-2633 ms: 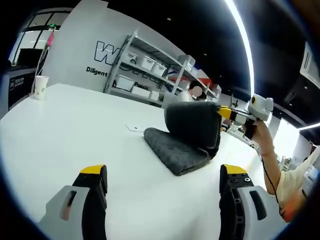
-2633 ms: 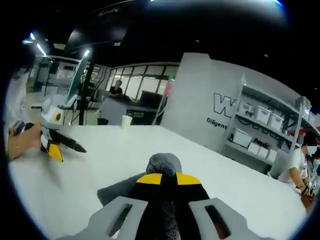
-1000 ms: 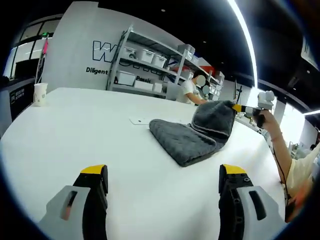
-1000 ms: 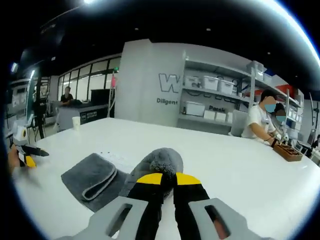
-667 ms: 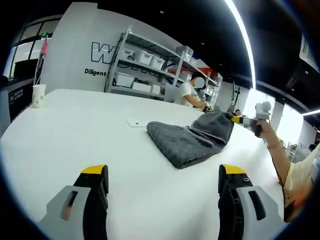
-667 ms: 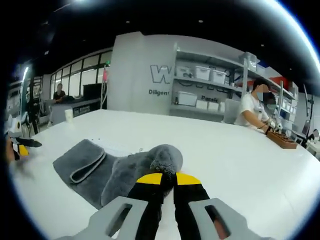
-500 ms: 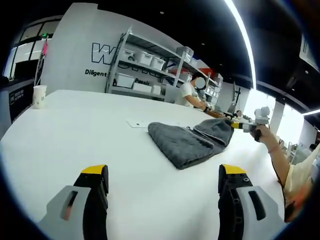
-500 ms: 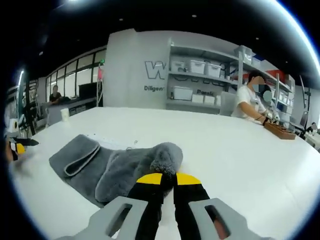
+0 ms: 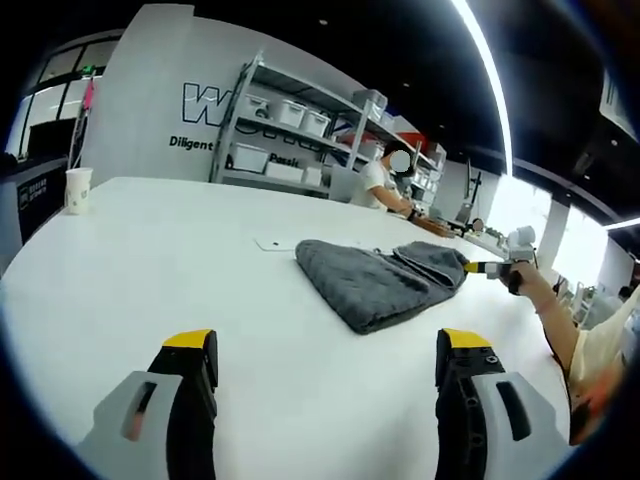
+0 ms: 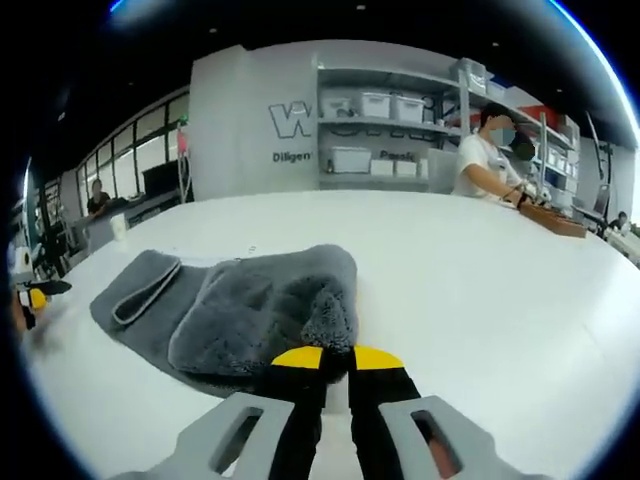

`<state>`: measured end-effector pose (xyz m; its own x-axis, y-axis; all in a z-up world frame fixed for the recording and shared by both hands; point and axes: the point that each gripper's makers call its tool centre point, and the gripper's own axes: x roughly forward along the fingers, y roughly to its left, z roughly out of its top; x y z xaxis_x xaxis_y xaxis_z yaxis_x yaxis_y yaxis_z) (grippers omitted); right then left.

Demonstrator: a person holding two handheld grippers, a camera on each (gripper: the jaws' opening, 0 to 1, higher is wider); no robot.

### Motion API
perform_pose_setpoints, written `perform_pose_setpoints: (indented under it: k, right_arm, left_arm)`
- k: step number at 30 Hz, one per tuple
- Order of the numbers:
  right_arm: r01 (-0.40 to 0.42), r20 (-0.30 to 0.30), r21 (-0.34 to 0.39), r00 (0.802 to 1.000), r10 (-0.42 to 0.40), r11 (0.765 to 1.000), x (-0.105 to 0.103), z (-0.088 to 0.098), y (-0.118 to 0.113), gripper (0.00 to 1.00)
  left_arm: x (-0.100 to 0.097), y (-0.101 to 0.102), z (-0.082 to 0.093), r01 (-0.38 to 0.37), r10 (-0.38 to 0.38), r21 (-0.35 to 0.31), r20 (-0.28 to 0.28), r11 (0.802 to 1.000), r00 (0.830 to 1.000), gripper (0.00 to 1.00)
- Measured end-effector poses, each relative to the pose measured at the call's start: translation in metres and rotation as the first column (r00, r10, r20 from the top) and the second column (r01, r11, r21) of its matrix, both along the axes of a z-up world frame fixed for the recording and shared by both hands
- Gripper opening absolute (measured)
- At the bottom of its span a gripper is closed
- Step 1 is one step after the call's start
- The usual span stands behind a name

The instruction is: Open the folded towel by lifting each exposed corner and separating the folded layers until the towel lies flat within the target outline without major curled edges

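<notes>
Honestly the risk I see from here is the pinched corner snapping back or rolling under when I let go, since the pile is thick and that flap looks bunched, not laid out. If I pull too far along the surface [image 10: 480,270] the whole towel could slide instead of unfolding, because nothing is pinning the other end (my left hand-held gripper [image 9: 325,375] is just hanging over the white surface with its jaws spread wide, holding nothing).

The right hand-held gripper [image 10: 323,356] has its yellow-tipped jaws clamped on a corner of the grey towel [image 10: 230,305], down low near the surface. In the right gripper view the towel stretches away from the jaws to the left, partly opened, with a doubled-over bit at the far end where a hemmed edge loops round. In the left gripper view the towel [image 9: 375,280] lies well apart from my left jaws, out ahead and to the right, with the right hand-held gripper [image 9: 480,268] at its far edge.

I can't make out any target outline on the surface, so whether it's landing inside is a guess.
</notes>
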<state>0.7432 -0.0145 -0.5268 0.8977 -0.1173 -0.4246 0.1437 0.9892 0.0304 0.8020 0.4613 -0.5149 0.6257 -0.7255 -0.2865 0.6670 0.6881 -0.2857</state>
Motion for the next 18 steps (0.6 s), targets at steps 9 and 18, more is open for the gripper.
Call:
perform_pose_setpoints:
  k: [9, 18]
  right_arm:
    - [-0.001, -0.05, 0.034, 0.999, 0.002, 0.999, -0.004, -0.021, -0.007, 0.02]
    - [-0.005, -0.089, 0.057, 0.996, 0.01, 0.998, -0.008, -0.035, -0.01, 0.0]
  left_arm:
    - [-0.001, -0.003, -0.003, 0.007, -0.007, 0.004, -0.006, 1.0, 1.0, 0.89]
    - [-0.008, -0.01, 0.004, 0.031, -0.031, -0.025, -0.001, 0.999, 1.0, 0.89]
